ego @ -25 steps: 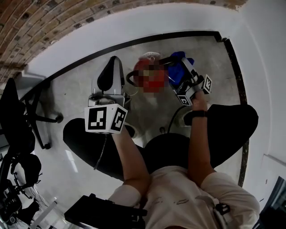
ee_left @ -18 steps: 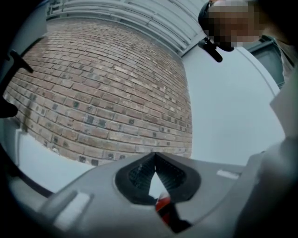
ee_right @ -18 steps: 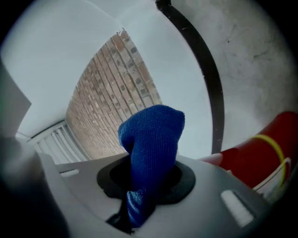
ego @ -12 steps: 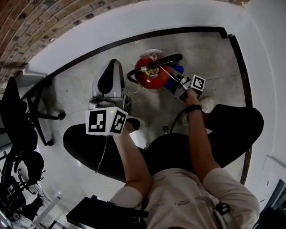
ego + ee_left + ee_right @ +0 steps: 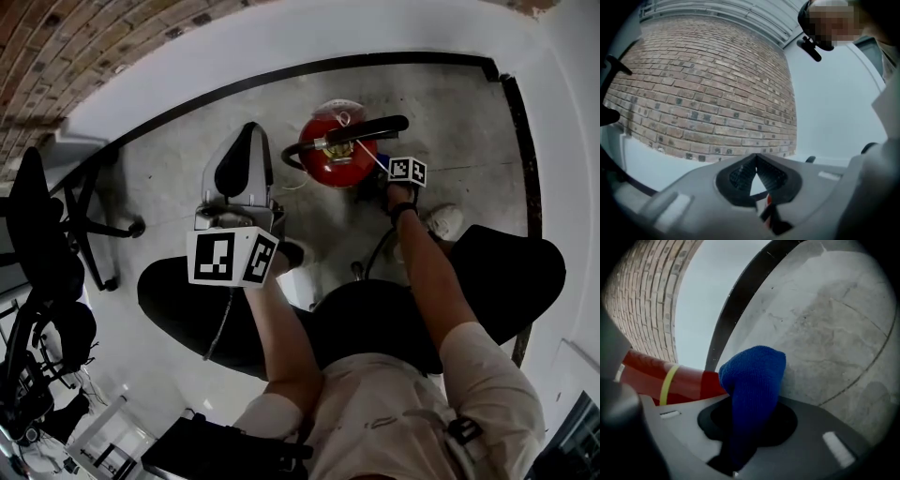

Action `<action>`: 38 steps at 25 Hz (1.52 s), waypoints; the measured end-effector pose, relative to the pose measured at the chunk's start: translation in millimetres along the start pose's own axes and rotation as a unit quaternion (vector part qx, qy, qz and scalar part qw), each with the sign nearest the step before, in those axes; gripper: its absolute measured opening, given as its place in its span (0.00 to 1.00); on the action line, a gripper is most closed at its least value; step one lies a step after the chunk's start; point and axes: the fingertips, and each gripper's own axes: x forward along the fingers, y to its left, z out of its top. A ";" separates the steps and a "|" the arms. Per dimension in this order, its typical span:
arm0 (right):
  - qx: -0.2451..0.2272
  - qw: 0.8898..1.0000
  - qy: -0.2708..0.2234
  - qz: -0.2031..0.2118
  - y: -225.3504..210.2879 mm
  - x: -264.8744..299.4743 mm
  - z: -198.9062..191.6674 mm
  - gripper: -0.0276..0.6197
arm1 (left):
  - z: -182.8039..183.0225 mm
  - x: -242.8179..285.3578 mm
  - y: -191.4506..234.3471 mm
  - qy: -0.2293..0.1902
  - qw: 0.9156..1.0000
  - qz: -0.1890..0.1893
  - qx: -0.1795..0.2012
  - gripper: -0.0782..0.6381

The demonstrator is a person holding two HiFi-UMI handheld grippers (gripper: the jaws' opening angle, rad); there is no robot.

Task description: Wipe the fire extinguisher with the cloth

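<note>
Fire extinguisher sits just beside the cloth clamped in the right gripper jaws. Press the cloth flat on the red body, then stroke lengthwise. Left gripper jaws are closed, empty.

The blue cloth is soft and knitted. The red fire extinguisher is shiny. The floor is rough.

L gripper: jaws shut tip to tip, nothing btwn them. I hold it raised in front of me, L forearm bent, jaws pointing fwd. R gripper: jaws clamped on blue cloth, which sticks out past the tips. R forearm stretched fwd and down, reaching farther out than L. Dark band on R wrist.
</note>
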 end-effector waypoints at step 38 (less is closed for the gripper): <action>0.168 0.942 -0.066 0.281 94.7 -32.1 48.8 0.18 | 28.8 17.6 24.7 -0.012 1.000 -0.007 -0.011 0.11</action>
